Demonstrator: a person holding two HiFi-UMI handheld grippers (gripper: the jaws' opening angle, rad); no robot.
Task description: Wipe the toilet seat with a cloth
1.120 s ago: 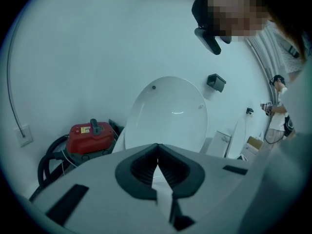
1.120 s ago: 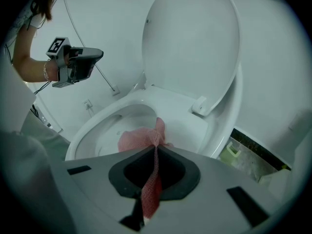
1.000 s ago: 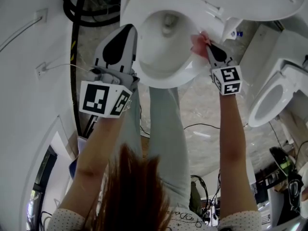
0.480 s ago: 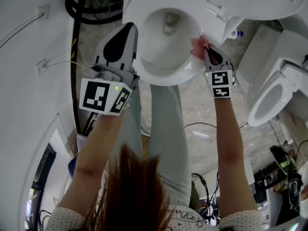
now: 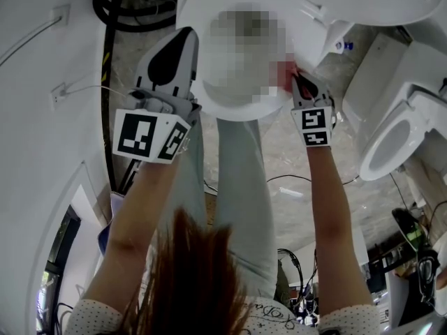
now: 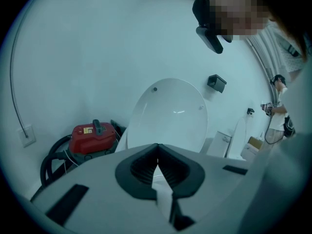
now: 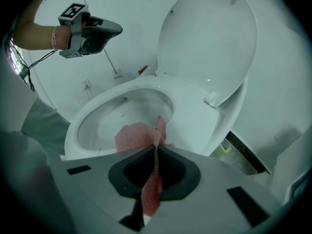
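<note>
Trailing from the right gripper point(image 7: 156, 149), whose jaws are clamped on it, the pink cloth point(image 7: 138, 135) is apparently pressed on the toilet seat point(image 7: 195, 113) at its right side. The unwiped rim curves far-left. The left gripper point(image 6: 157, 156), jaws together on nothing, is held well apart.

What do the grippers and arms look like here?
Left gripper and right gripper: light grey tapered shells, black jaw insets, each with a cube of black-and-white square markers. Arms bare below white dotted short sleeves; bracelet on the left wrist.
</note>
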